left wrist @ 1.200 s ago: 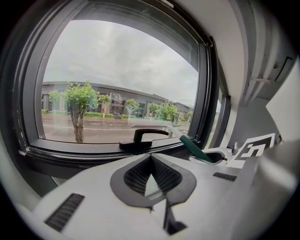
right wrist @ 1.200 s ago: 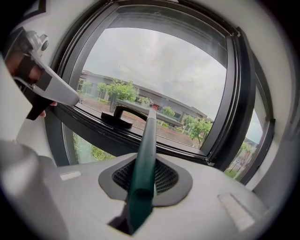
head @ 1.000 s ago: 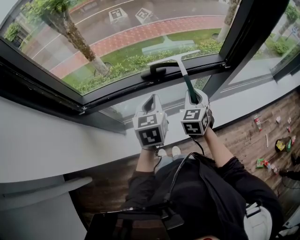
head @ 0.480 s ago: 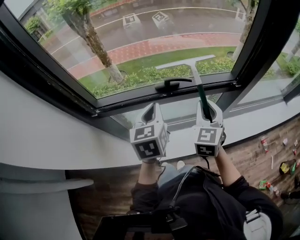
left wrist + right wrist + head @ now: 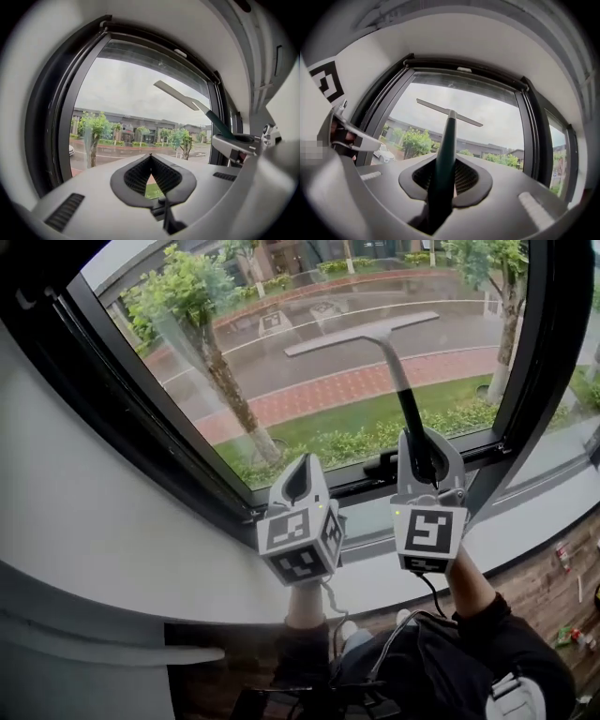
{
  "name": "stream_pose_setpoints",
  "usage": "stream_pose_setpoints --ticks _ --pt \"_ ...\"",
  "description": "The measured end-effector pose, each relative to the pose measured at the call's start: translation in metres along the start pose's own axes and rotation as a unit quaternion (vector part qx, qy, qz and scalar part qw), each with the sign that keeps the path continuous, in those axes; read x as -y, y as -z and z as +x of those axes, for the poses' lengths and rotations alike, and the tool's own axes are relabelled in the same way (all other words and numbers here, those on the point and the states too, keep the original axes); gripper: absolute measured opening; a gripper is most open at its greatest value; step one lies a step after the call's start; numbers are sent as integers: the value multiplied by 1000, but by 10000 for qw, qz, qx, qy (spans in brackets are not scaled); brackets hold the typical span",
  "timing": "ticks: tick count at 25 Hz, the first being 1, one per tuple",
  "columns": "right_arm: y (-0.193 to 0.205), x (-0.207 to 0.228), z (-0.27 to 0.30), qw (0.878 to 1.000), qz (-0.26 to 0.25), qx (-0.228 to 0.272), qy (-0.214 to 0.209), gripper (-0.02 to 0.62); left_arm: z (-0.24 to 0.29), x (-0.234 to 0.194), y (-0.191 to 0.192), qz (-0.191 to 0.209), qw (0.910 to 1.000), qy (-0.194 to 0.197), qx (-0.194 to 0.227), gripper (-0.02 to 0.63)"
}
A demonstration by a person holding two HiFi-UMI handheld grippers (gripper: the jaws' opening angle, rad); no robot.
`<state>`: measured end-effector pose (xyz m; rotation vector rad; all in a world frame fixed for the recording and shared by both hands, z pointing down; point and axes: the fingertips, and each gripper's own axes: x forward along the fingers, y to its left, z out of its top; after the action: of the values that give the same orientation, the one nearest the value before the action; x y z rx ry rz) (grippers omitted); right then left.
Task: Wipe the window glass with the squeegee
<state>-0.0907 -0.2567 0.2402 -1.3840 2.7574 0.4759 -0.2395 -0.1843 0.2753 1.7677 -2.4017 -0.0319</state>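
Note:
The squeegee [image 5: 398,381] has a dark green handle and a thin pale blade [image 5: 361,334]. The blade lies flat on or just off the window glass [image 5: 281,381], high on the pane; I cannot tell if it touches. My right gripper [image 5: 422,442] is shut on the handle's lower end, which runs up between the jaws to the squeegee blade [image 5: 449,112] in the right gripper view. My left gripper [image 5: 300,474] hangs to the left of it, shut with nothing between its jaws [image 5: 151,155]. The squeegee [image 5: 187,101] crosses the upper right of the left gripper view.
A black window frame [image 5: 141,427] surrounds the pane, with a black window handle [image 5: 382,465] on the bottom rail just left of my right gripper. A white wall [image 5: 84,540] lies to the left. Outside are trees, grass and a road.
My right gripper has carried the squeegee up from the bottom rail to high on the pane. The left gripper rose alongside it, still shut and empty.

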Motion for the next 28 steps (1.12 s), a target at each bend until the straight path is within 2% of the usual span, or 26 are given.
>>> stream_pose_setpoints --ticks 6,9,12,16,22,28 --pt "-106 -39 25 9968 162 651 438 61 -31 -48 -70 228 9984 153 492 3" --pt "-146 -52 36 9929 191 924 724 61 -37 -65 -91 294 9964 380 693 3" --pt "-175 -62 48 9903 1 1076 878 61 -39 -78 -108 283 9949 540 809 3" --pt "-204 -61 64 9856 -406 1258 1053 61 -39 -84 -123 216 9935 674 890 3" --pt "-227 -53 84 9845 -381 1278 1143 61 -33 -85 -125 78 9936 729 861 3" --pt "-235 -54 94 9849 -372 1256 1131 61 -26 -75 -134 130 9928 808 879 3"
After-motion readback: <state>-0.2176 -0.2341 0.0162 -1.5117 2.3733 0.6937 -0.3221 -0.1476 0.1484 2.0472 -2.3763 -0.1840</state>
